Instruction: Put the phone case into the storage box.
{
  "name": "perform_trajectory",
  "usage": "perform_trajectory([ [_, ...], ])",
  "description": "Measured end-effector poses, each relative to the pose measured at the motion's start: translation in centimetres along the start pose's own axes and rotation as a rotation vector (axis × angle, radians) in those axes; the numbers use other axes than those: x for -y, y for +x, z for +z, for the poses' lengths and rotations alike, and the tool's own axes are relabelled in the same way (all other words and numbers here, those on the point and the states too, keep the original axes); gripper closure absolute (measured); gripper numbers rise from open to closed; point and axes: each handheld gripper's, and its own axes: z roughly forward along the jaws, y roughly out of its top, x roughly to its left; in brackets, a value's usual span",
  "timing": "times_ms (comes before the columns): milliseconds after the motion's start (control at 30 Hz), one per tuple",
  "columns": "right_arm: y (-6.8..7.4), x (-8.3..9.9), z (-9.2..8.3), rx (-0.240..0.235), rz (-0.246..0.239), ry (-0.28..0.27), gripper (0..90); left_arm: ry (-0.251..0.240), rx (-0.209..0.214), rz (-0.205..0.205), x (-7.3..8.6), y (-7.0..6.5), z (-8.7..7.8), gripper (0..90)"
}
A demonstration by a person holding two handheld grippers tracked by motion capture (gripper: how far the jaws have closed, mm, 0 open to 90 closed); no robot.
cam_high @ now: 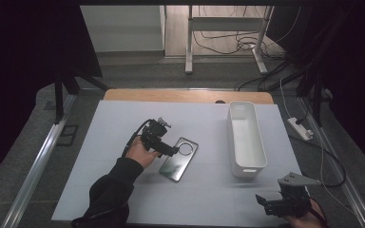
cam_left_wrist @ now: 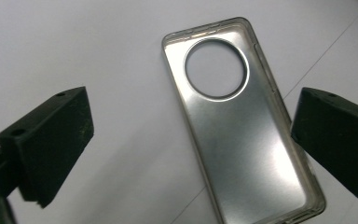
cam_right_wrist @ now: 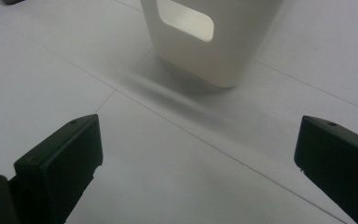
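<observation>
Silvery and shiny, the phone case (cam_left_wrist: 242, 135) lies flat on the white table (cam_high: 123, 190), inside up, left of the white bin (cam_high: 246, 137). Over it hangs the left gripper (cam_high: 168, 151), jaws spread wide with nothing pinched. Off by the near corner, the right gripper (cam_high: 266, 202) waits open too. Judging by this, the case is set down or about to be picked up; grasping needs a rim. No writing is readable.

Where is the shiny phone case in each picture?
High view: the shiny silver phone case with a round hole lies flat at the middle of the white table, just right of the left gripper.
Left gripper view: it lies tilted between the open black fingers.
Right gripper view: I can't find it there.
Shared landmark: the white plastic bin in the high and right gripper views.
</observation>
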Motion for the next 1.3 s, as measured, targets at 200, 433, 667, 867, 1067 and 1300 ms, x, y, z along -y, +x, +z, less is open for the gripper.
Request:
perform_trajectory([
  [200, 0.0, 0.0, 0.0, 0.000, 0.000, 0.000, 1.2, -0.034, 0.038, 0.001, 0.5, 0.3, 0.0, 0.0],
  [433, 0.0, 0.0, 0.0, -0.002, 0.000, 0.001, 1.2, 0.009, 0.001, 0.010, 1.0, 0.1, 0.7, 0.0],
  [667, 0.0, 0.0, 0.0, -0.004, -0.001, 0.004, 1.3, 0.047, -0.005, 0.000, 2.0, -0.1, 1.4, 0.0],
  [867, 0.0, 0.0, 0.1, -0.004, -0.002, 0.004, 1.2, 0.070, -0.006, -0.004, 3.1, -0.4, 2.2, 0.0],
  [1067, 0.0, 0.0, 0.1, -0.003, -0.003, 0.006, 1.2, 0.083, -0.013, -0.006, 4.0, -0.6, 3.0, 0.1],
  [1300, 0.1, 0.0, 0.1, -0.005, -0.005, 0.007, 1.2, 0.121, -0.030, 0.016, 4.2, -1.0, 4.0, 0.1],
])
